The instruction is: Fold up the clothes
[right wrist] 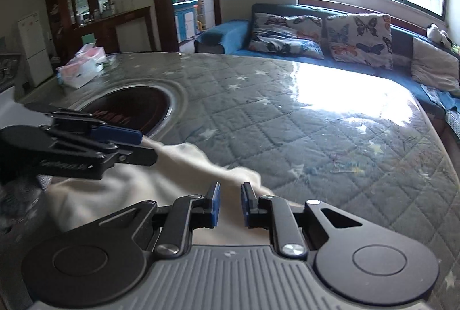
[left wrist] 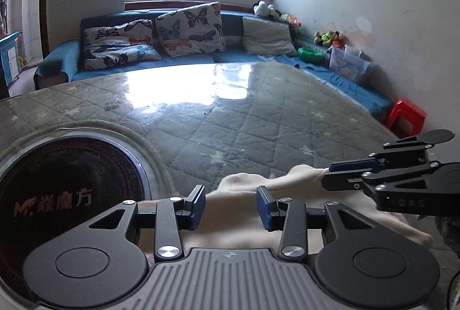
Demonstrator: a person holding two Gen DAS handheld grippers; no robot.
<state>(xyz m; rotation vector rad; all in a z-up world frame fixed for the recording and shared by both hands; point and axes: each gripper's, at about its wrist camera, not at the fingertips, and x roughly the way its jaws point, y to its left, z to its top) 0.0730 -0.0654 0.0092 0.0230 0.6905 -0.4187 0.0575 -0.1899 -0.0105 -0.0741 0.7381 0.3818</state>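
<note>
A cream garment [left wrist: 250, 212] lies bunched at the near edge of the quilted table; it also shows in the right wrist view [right wrist: 161, 180]. My left gripper [left wrist: 231, 206] hovers just above it with its jaws open and nothing between them. My right gripper [right wrist: 230, 205] is over the garment's right end with its jaws apart by a narrow gap and empty. In the left wrist view the right gripper [left wrist: 330, 176] comes in from the right, its fingertips over the cloth edge. In the right wrist view the left gripper [right wrist: 143, 146] comes in from the left above the cloth.
The table [left wrist: 230, 114] has a grey quilted cover under glossy plastic. A round black induction cooker [left wrist: 66, 189] is set into it at the left. Tissue packs [right wrist: 83, 65] lie at the far left. A blue sofa with butterfly cushions [left wrist: 189, 28] stands behind, and a red stool [left wrist: 405, 117] at the right.
</note>
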